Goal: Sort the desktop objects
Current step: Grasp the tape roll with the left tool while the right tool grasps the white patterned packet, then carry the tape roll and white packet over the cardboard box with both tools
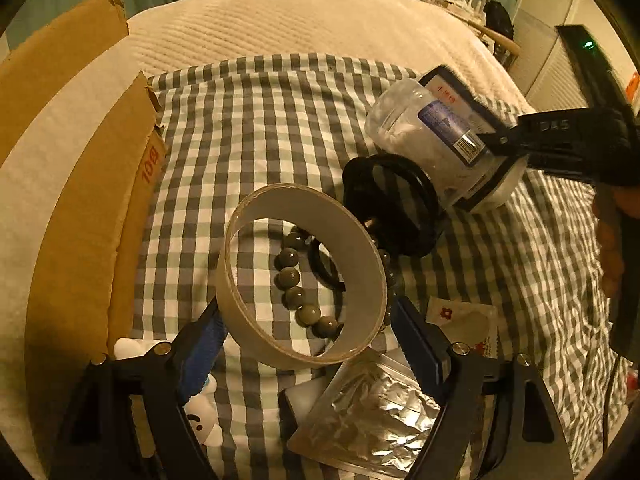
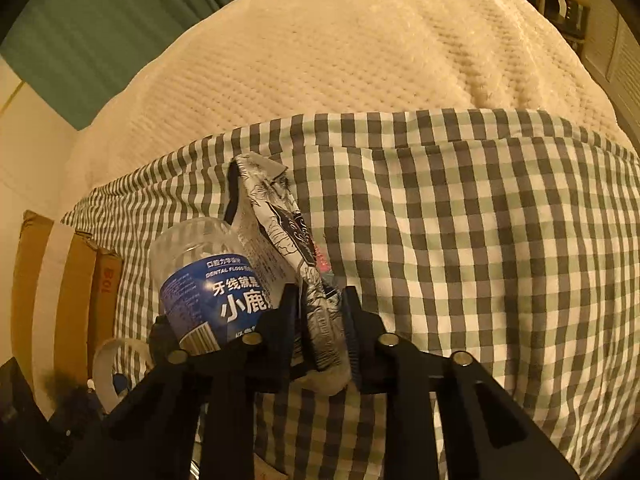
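My left gripper (image 1: 308,320) is shut on a beige tape roll (image 1: 300,280) and holds it above the checked cloth (image 1: 240,128). Through the roll I see a grey-green bead bracelet (image 1: 296,280) and a black ring (image 1: 328,268) on the cloth. My right gripper (image 2: 320,320) is shut on a black-and-white printed packet (image 2: 280,232), with a clear dental floss jar (image 2: 200,272) leaning at its left. In the left wrist view the right gripper (image 1: 500,140) holds the jar (image 1: 424,136) and packet above a black round hoop (image 1: 392,208).
A cardboard box (image 1: 88,216) stands at the left edge of the cloth. A silver foil pouch (image 1: 372,416), a small white sachet (image 1: 460,320) and a white figurine (image 1: 200,412) lie near me. A cream blanket (image 2: 340,48) lies behind the cloth.
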A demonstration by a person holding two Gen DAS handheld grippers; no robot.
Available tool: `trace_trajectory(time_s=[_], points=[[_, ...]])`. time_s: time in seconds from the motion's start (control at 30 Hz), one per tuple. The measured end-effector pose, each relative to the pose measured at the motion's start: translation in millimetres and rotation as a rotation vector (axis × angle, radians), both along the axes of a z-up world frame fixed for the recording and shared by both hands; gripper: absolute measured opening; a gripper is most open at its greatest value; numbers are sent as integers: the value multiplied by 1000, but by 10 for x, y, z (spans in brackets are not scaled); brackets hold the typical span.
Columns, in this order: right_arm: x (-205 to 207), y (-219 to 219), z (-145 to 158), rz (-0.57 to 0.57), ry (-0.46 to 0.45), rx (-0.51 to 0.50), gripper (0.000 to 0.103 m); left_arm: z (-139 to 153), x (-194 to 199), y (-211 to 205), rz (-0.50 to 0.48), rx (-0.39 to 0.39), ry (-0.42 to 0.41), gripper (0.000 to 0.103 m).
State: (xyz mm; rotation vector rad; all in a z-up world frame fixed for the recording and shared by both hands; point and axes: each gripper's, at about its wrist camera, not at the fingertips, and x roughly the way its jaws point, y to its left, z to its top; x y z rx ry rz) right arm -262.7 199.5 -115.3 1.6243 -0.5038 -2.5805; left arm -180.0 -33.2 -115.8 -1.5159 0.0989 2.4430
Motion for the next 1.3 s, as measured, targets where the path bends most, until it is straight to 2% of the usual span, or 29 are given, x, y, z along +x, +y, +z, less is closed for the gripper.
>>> trace_trajectory(time_s=[0.13, 0.33, 0.57, 0.67, 0.73, 0.97, 1.2, 1.3], points=[[62, -42, 98, 14, 21, 41, 11, -18, -83, -31, 22, -35, 2, 81], [163, -109, 320, 42, 46, 95, 10, 73, -75, -88, 46, 0, -13, 81], [432, 28, 714, 25, 80, 121, 10, 453, 65, -5, 25, 15, 24, 81], [589, 42, 918, 22, 99, 134, 10, 731, 131, 38, 8, 10, 66, 81], [697, 41, 1067, 19, 111, 136, 10, 997, 191, 40, -7, 7, 127, 81], [1173, -155, 1876, 17, 199, 145, 10, 1956, 418, -150, -26, -11, 298, 81], [1593, -668, 2547, 48, 289, 74, 10, 3002, 558, -653, 39, 93, 366, 81], [1661, -892, 2812, 42, 340, 15, 10, 3179, 580, -800, 98, 73, 359, 81]])
